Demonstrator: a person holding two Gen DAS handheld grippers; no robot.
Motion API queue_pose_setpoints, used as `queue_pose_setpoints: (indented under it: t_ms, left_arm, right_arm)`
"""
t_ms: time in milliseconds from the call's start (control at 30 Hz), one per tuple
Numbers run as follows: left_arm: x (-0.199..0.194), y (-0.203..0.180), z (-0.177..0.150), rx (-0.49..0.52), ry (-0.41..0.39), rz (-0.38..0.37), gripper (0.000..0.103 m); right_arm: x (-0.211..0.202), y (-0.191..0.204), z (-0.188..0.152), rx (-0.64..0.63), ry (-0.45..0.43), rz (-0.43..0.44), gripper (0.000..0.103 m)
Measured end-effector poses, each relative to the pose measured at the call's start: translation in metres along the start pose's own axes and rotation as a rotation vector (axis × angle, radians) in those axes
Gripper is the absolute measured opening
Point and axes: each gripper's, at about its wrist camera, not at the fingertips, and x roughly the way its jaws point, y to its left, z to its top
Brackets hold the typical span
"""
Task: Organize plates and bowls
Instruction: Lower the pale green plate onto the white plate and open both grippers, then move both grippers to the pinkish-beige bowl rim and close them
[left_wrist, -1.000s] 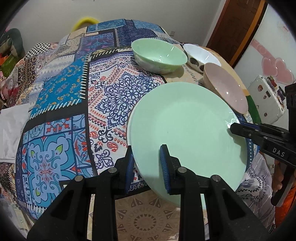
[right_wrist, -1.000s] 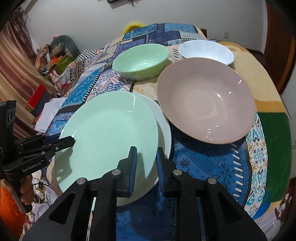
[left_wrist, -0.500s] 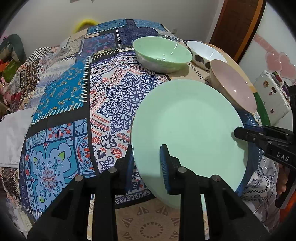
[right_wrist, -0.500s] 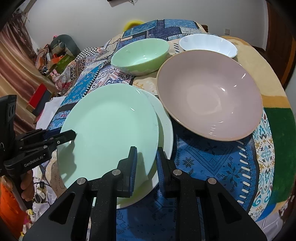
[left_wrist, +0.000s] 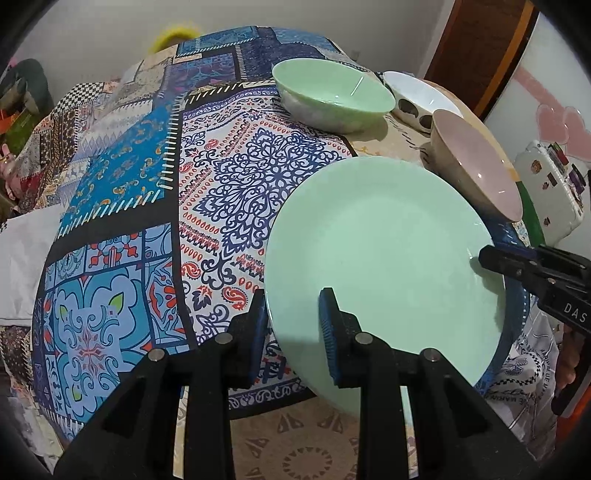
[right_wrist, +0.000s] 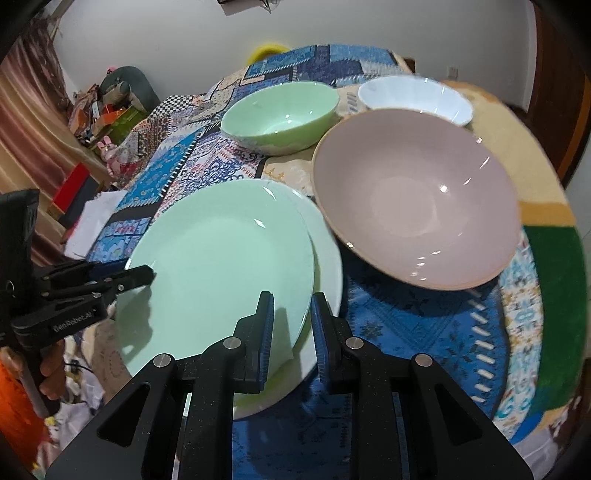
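A pale green plate (left_wrist: 388, 251) (right_wrist: 221, 258) hangs tilted over the near edge of the table, held from both sides. My left gripper (left_wrist: 293, 314) is shut on its left rim and shows in the right wrist view as black jaws (right_wrist: 144, 275). My right gripper (right_wrist: 291, 306) is shut on the opposite rim, also seen in the left wrist view (left_wrist: 491, 258). A white plate (right_wrist: 328, 266) lies just under the green one, peeking out on its right. Behind stand a pink bowl (right_wrist: 413, 199) (left_wrist: 476, 162), a green bowl (right_wrist: 280, 114) (left_wrist: 332, 96) and a white bowl (right_wrist: 413, 98) (left_wrist: 421, 96).
A patchwork cloth (left_wrist: 147, 184) covers the round table, whose near edge runs just under the plates. A white box (left_wrist: 550, 184) stands off the table to the right. Clutter and a curtain (right_wrist: 22, 140) fill the room's left side.
The green plate has shifted slightly over the white one, whose rim no longer shows at the left in the left wrist view. Both grips are unchanged.
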Motion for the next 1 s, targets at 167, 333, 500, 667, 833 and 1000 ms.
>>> queue_pose_setpoints:
  t_ms: [167, 333, 500, 667, 833, 1000]
  left_arm:
    - [-0.012, -0.003, 0.0, 0.014, -0.038, 0.041, 0.035]
    - [-0.037, -0.006, 0.004, 0.023, -0.113, 0.069, 0.044]
    - [-0.064, -0.016, 0.012, 0.034, -0.198, 0.075, 0.058]
    - [-0.09, -0.035, 0.027, 0.056, -0.293, 0.053, 0.068]
    - [-0.1, -0.058, 0.043, 0.08, -0.364, 0.02, 0.084]
    - [-0.091, -0.082, 0.062, 0.109, -0.41, -0.01, 0.089]
  right_arm:
    - [-0.015, -0.003, 0.002, -0.025, -0.03, -0.026, 0.02]
    - [-0.031, -0.006, 0.005, -0.023, -0.076, -0.04, 0.029]
    - [-0.049, -0.012, 0.009, -0.012, -0.139, -0.063, 0.041]
    - [-0.066, -0.023, 0.016, 0.013, -0.197, -0.087, 0.054]
    - [-0.076, -0.035, 0.024, 0.025, -0.241, -0.145, 0.058]
    - [-0.08, -0.051, 0.028, 0.034, -0.268, -0.197, 0.067]
